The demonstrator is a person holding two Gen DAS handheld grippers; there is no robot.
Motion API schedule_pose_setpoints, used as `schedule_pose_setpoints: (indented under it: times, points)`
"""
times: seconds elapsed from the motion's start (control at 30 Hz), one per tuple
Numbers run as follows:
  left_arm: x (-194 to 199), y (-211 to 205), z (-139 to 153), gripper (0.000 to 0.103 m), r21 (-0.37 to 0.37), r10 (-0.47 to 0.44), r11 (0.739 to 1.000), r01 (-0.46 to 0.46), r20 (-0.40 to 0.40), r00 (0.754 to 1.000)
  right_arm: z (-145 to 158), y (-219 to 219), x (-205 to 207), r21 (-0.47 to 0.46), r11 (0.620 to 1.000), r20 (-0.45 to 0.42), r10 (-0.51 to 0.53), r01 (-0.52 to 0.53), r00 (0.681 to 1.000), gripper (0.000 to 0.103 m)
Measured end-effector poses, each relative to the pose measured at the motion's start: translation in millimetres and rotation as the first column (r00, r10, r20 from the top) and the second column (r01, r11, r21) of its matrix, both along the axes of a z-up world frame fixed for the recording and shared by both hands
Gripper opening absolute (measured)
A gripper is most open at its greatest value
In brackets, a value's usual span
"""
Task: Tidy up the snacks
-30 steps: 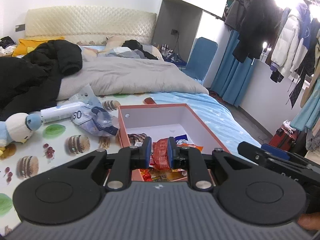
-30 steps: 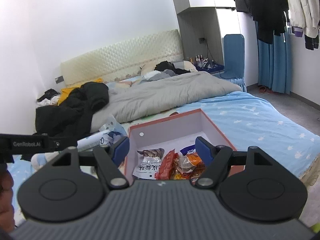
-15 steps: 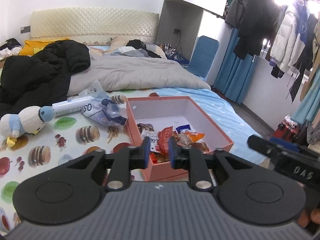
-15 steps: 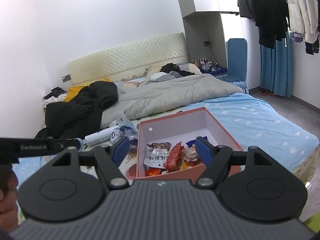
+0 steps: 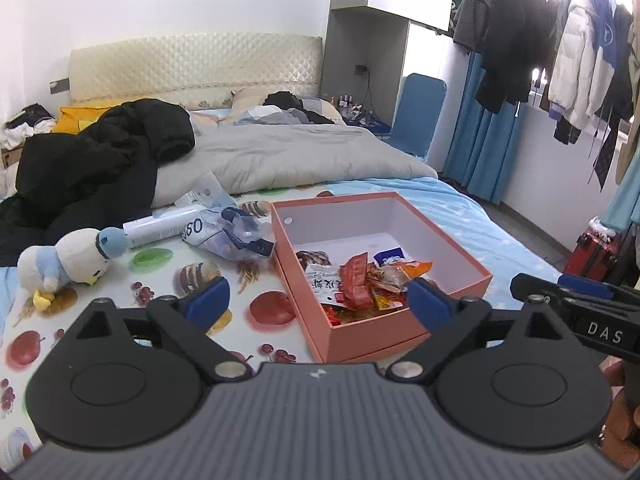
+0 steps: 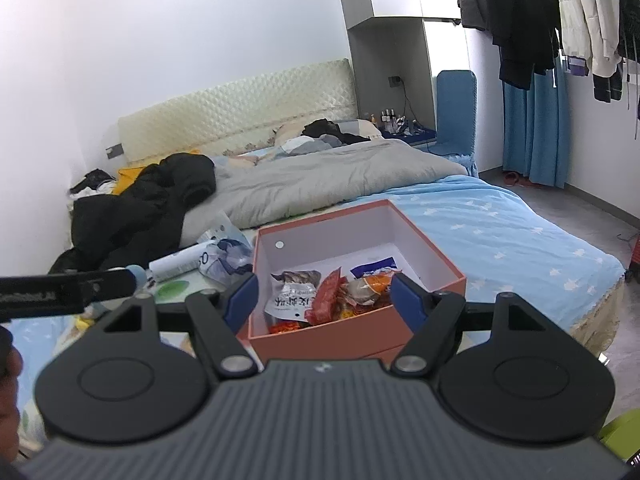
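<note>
A salmon-coloured box [image 5: 384,326] with a white inside sits on the bed, its lid off. Several snack packets [image 5: 356,280] lie heaped in its near half, red, orange, white and blue ones. My left gripper [image 5: 318,300] hangs short of the box's near left corner. Its jaws are opening wide and nothing is between them. In the right wrist view the same box [image 6: 320,340] lies straight ahead with the packets [image 6: 328,294] inside. My right gripper [image 6: 323,298] stands open before the box's near wall and holds nothing.
A plush bird [image 5: 68,264], a white bottle [image 5: 164,226] and a crumpled plastic bag [image 5: 232,232] lie left of the box on a fruit-print mat [image 5: 152,258]. Behind are a black jacket [image 5: 100,160] and a grey quilt [image 5: 288,156]. A red suitcase [image 5: 600,252] stands on the floor at right.
The left gripper was shut on a red snack packet over the box; its jaws have spread wide and the packet lies in the box. Both grippers have drawn back from the box.
</note>
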State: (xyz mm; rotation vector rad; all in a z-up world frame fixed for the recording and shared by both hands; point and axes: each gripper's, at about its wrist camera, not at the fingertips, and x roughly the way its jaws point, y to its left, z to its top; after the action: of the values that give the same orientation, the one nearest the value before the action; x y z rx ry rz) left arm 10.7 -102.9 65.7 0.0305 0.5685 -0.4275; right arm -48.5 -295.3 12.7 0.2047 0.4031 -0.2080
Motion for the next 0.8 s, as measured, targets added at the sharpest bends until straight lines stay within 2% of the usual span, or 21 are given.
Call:
schedule_pose_setpoints:
  times: [0.8]
  points:
    - [5,8,0,0.1,0.011,0.021,1.0,-0.021,-0.015,1.0,-1,2,1,-0.001,1.0,0.004,-0.011,0.011,1.0,0.075]
